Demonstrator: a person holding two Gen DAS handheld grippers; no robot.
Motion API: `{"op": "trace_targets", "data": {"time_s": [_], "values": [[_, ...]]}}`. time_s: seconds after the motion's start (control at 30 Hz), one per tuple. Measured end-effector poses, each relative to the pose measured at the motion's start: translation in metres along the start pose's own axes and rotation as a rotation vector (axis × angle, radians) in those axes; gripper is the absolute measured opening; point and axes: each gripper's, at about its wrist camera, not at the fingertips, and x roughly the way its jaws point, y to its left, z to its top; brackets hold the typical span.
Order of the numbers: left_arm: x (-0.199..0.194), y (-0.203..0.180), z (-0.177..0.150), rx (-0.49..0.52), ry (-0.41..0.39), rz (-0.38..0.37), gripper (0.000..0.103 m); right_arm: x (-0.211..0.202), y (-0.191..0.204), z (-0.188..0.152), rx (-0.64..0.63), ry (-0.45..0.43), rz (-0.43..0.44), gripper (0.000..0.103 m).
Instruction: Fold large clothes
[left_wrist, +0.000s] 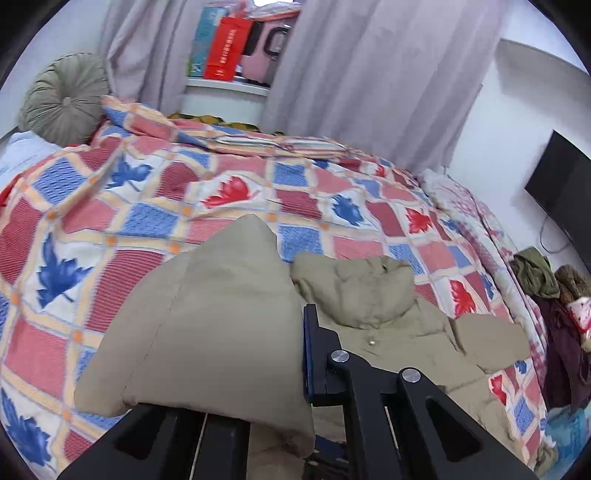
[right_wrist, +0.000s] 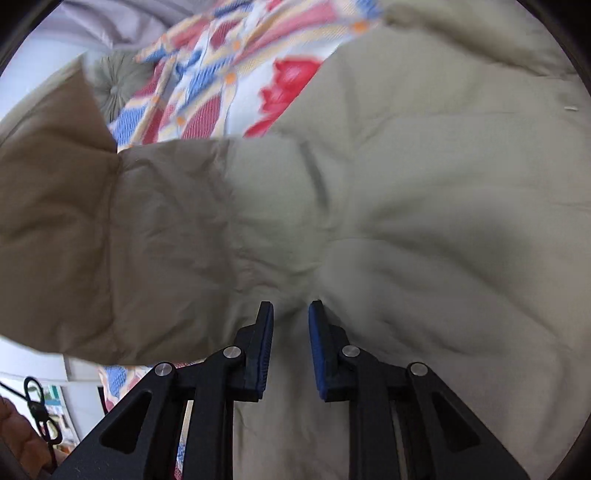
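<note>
Beige padded fabric fills both views: this is the coat (left_wrist: 388, 321), a large puffy jacket lying on the bed over a patchwork quilt (left_wrist: 229, 192) of red and blue leaf squares.

Left wrist view: your left gripper (left_wrist: 258, 369) holds a thick fold of the coat, the sleeve (left_wrist: 221, 325), lifted clear of the quilt. The fabric drapes over and hides the left-hand finger; only the right-hand finger (left_wrist: 314, 354) with its blue pad shows, pressed against the cloth. The jaws are closed on the sleeve as far as its bulk allows. Beyond it, the hood (left_wrist: 354, 288) and the body of the coat lie crumpled on the quilt, a small metal snap (left_wrist: 372, 343) visible on the front.

Right wrist view: your right gripper (right_wrist: 290, 325) points down at the coat's body (right_wrist: 424, 221). Its two blue-padded fingers (right_wrist: 264, 350) stand a narrow gap apart, tips touching or just at a pucker in the fabric. Whether cloth is actually caught between them you cannot tell; the frame is blurred here. To the left, the raised sleeve (right_wrist: 55, 221) spans the view in darker tan.

Background, left wrist view: a round green cushion (left_wrist: 62, 103) at the head of the bed, grey curtains (left_wrist: 369, 74), a red box (left_wrist: 227, 48) on the sill, a dark screen (left_wrist: 561, 181) on the wall, and a heap of clothes (left_wrist: 546, 291) beside the bed.
</note>
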Motion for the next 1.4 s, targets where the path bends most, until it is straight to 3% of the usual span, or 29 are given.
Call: {"op": "trace_targets", "data": {"time_s": [0.17, 0.33, 0.43, 0.6, 0.63, 0.67, 0.7, 0.73, 0.77, 0.9, 1.0, 1.07, 1.1, 1.13, 1.2, 1.3, 1.37, 1.4], "values": [[0.082, -0.088, -0.038, 0.125, 0.156, -0.012, 0.008, -0.087, -0.064, -0.01, 0.049, -0.115, -0.128, 0.022], [0.15, -0.122, -0.106, 0.23, 0.339, 0.075, 0.009, -0.14, -0.136, -0.027, 0.15, -0.12, -0.246, 0.022], [0.154, -0.126, -0.128, 0.253, 0.355, 0.13, 0.009, -0.155, -0.164, -0.039, 0.193, -0.116, -0.283, 0.022], [0.135, -0.124, -0.128, 0.24, 0.382, 0.122, 0.009, -0.155, -0.176, -0.043, 0.19, -0.102, -0.277, 0.022], [0.13, -0.119, -0.125, 0.223, 0.38, 0.113, 0.015, -0.156, -0.18, -0.042, 0.186, -0.101, -0.275, 0.022], [0.123, -0.112, -0.121, 0.202, 0.369, 0.11, 0.029, -0.157, -0.183, -0.042, 0.184, -0.099, -0.268, 0.022], [0.116, -0.11, -0.12, 0.184, 0.356, 0.113, 0.071, -0.157, -0.181, -0.04, 0.184, -0.096, -0.259, 0.022], [0.103, -0.106, -0.119, 0.165, 0.321, 0.124, 0.096, -0.156, -0.179, -0.038, 0.182, -0.094, -0.254, 0.022], [0.094, -0.101, -0.114, 0.155, 0.281, 0.13, 0.096, -0.157, -0.178, -0.038, 0.176, -0.091, -0.251, 0.022], [0.063, -0.08, -0.106, 0.175, 0.257, 0.16, 0.096, -0.159, -0.159, -0.031, 0.118, -0.091, -0.258, 0.022], [0.04, -0.04, -0.094, 0.116, 0.216, 0.205, 0.096, -0.158, -0.135, -0.024, 0.024, -0.088, -0.268, 0.023], [0.034, 0.004, -0.083, 0.011, 0.217, 0.214, 0.096, -0.156, -0.111, -0.017, -0.068, -0.098, -0.281, 0.045], [0.034, 0.026, -0.079, -0.054, 0.227, 0.206, 0.096, -0.154, -0.098, -0.015, -0.114, -0.11, -0.289, 0.069], [0.034, 0.05, -0.075, -0.135, 0.229, 0.197, 0.095, -0.151, -0.079, -0.012, -0.184, -0.13, -0.289, 0.08], [0.04, 0.092, -0.076, -0.271, 0.233, 0.154, 0.095, -0.141, -0.048, -0.007, -0.309, -0.145, -0.3, 0.08], [0.065, 0.139, -0.085, -0.456, 0.297, 0.075, 0.095, -0.111, 0.005, -0.004, -0.543, -0.176, -0.418, 0.08], [0.078, 0.151, -0.092, -0.517, 0.322, 0.038, 0.074, -0.088, 0.03, -0.005, -0.667, -0.178, -0.493, 0.08], [0.085, 0.15, -0.095, -0.51, 0.339, 0.026, 0.05, -0.078, 0.038, -0.004, -0.707, -0.18, -0.522, 0.08]]}}
